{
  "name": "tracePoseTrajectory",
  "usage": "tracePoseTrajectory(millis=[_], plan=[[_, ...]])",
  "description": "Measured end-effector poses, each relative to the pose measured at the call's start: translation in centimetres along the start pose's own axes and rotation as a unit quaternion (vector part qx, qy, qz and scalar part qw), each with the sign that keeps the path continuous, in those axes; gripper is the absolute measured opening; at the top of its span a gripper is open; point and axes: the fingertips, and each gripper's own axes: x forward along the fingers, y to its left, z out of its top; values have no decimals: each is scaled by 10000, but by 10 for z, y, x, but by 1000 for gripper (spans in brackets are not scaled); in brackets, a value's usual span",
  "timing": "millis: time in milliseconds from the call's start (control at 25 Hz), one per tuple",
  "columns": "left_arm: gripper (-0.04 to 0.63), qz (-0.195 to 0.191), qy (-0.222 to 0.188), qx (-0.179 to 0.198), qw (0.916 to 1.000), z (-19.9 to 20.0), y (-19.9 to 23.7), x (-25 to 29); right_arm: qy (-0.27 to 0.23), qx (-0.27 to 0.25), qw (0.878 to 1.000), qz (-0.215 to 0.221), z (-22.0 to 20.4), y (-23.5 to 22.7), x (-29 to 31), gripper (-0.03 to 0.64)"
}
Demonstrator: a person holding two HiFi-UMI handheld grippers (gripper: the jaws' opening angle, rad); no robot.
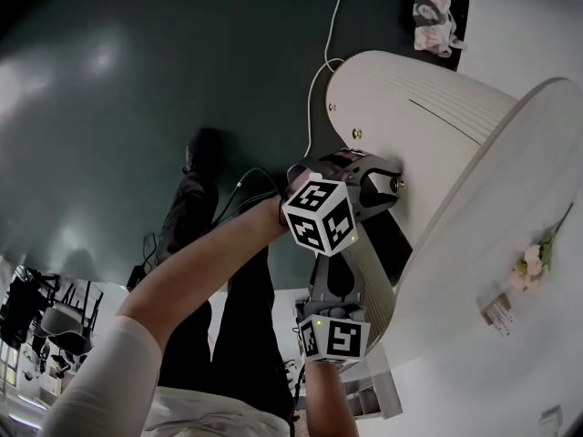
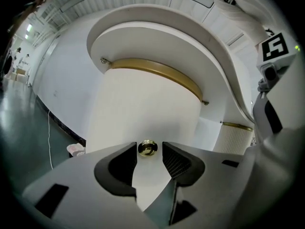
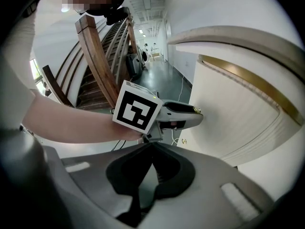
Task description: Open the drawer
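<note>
The brass knob (image 2: pixel 147 148) sits between the spread tips of the left tool (image 2: pixel 149 152), neither pad pressing it (in the head view, at the tool's 3 o'clock). The drawer (image 2: pixel 143 104) front is curved and cream-white, with gold trim (image 2: pixel 157 73) at 12 o'clock; its edges are hard to trace. The right tool (image 3: pixel 152 149) is pressed together and empty.

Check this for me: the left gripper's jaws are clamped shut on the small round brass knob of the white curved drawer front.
Not clamped shut. On the left gripper the jaws stand open, one on each side of the small round brass knob of the white curved drawer front, and the pads are not closed on it. The left gripper view shows this.
</note>
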Motion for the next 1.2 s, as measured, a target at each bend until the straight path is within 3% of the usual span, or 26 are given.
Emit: tracePoseTrajectory(millis=[200, 560, 1200], plan=[[121, 189, -33, 149, 9997, -1, 4, 4, 17, -37, 10000, 7, -3, 1, 2, 11], [106, -37, -31, 87, 10000, -1, 3, 1, 29, -66, 9999, -98, -8, 1, -1, 11], [100, -86, 43, 20, 10000, -1, 4, -1, -77, 18, 9998, -159, -15, 8, -7, 11]])
